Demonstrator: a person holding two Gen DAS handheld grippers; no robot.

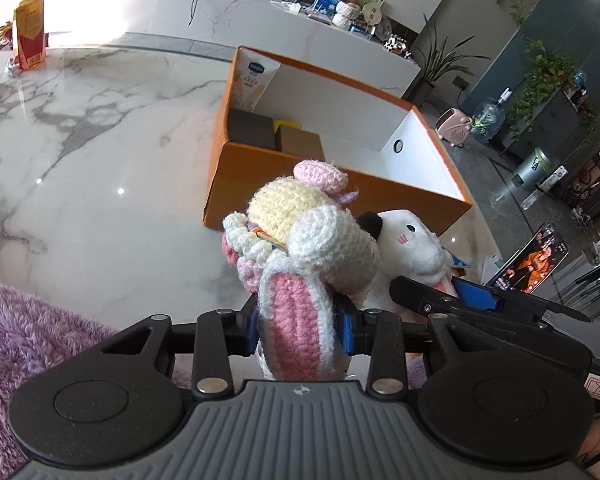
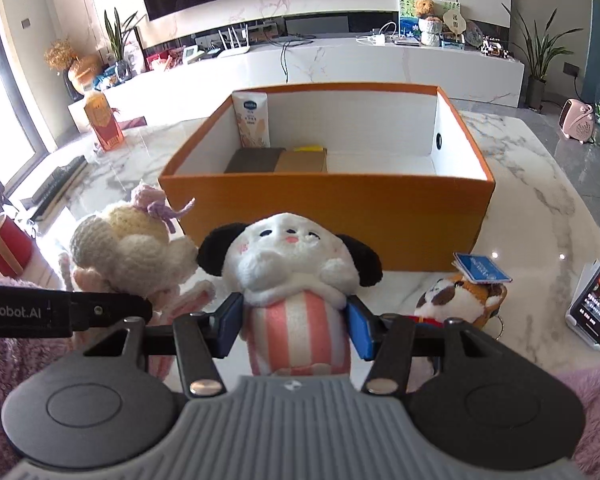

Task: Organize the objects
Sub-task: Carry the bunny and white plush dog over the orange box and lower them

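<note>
My left gripper (image 1: 300, 330) is shut on a crocheted bunny doll (image 1: 300, 240), white, cream and pink, held just in front of the orange box (image 1: 276, 172). My right gripper (image 2: 294, 326) is shut on a white plush dog (image 2: 292, 264) with black ears and a pink striped body, beside the bunny (image 2: 128, 252). The dog also shows in the left wrist view (image 1: 410, 248). The box (image 2: 340, 204) holds a milk carton (image 2: 252, 120), a dark block (image 2: 254, 160) and a brown block (image 2: 302, 161) at its left end.
A small brown-and-white plush (image 2: 456, 300) with a blue tag lies on the marble table (image 2: 540, 216) at the right. A phone (image 2: 598, 304) stands on a holder at the far right. A red carton (image 2: 102, 122) and a keyboard (image 2: 56, 192) are at the left.
</note>
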